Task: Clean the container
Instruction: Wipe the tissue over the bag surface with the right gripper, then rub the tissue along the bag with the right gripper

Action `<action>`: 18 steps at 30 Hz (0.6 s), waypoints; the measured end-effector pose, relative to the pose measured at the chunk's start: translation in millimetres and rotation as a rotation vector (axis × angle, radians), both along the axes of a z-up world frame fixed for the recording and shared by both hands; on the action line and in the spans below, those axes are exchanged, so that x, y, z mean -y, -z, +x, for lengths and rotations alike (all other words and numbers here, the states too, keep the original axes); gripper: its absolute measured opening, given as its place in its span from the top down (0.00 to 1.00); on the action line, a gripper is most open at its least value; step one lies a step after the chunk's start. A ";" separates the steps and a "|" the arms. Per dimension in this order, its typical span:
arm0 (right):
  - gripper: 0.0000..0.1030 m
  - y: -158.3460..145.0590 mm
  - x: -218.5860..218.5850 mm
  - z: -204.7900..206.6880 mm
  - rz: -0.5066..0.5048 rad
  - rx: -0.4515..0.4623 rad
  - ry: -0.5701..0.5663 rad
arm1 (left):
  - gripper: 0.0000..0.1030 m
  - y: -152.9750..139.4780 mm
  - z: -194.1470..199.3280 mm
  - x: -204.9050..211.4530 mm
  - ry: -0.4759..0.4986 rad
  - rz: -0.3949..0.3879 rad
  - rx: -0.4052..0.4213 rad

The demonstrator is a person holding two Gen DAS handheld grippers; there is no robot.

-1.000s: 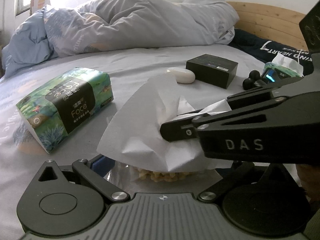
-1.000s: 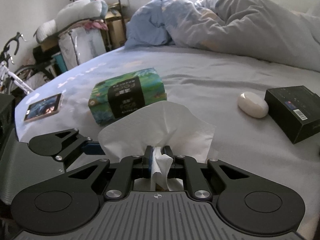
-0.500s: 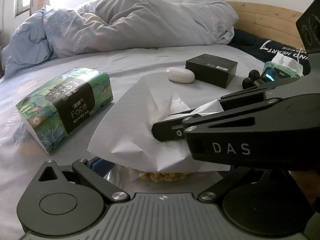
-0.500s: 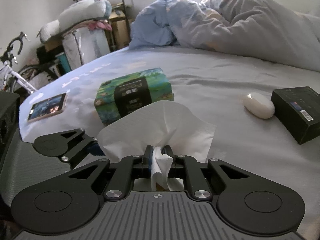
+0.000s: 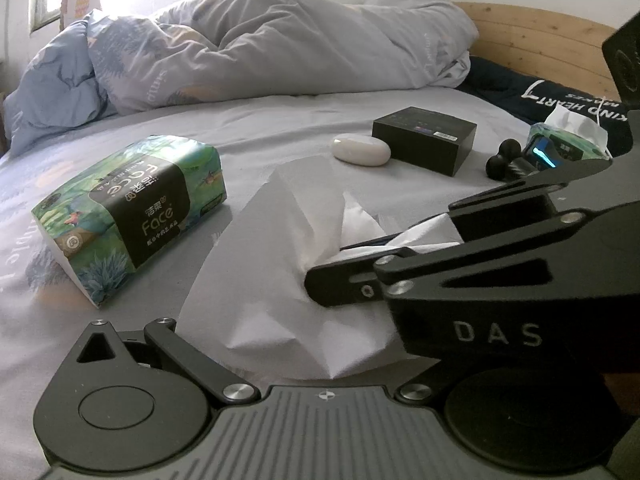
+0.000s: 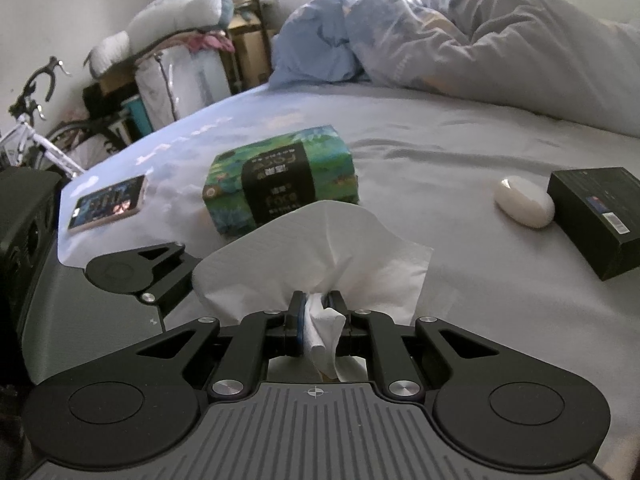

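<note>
Right gripper [image 6: 316, 316] clamped on bunched tissue [image 6: 320, 240], presumably for wiping; container hidden beneath tissue, directly ahead of left gripper [image 5: 256, 364], whose opening cannot be told; tissue pack [image 5: 128, 216] lying well apart.

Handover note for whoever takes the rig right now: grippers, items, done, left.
Right gripper: shut on a tissue, spread out in front of the fingers.
Left gripper: fingers hidden under the tissue in its own view; state unclear.
Container: not visible now, presumably under the tissue.
Tissue pack lies on the bed, left of the tissue.
Done: tissue picked up.
Left: wipe the container; progress can't be judged.
</note>
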State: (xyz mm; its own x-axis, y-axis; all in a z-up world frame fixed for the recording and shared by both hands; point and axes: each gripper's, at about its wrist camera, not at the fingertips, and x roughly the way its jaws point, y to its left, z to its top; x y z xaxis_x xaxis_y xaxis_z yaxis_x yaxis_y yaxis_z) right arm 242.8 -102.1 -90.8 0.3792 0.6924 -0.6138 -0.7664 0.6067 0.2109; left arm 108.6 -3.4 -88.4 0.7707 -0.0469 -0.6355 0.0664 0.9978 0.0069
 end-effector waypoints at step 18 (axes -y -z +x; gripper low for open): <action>0.88 2.6 1.4 9.1 -0.001 0.029 0.071 | 0.00 0.5 0.5 -1.1 0.005 0.003 0.002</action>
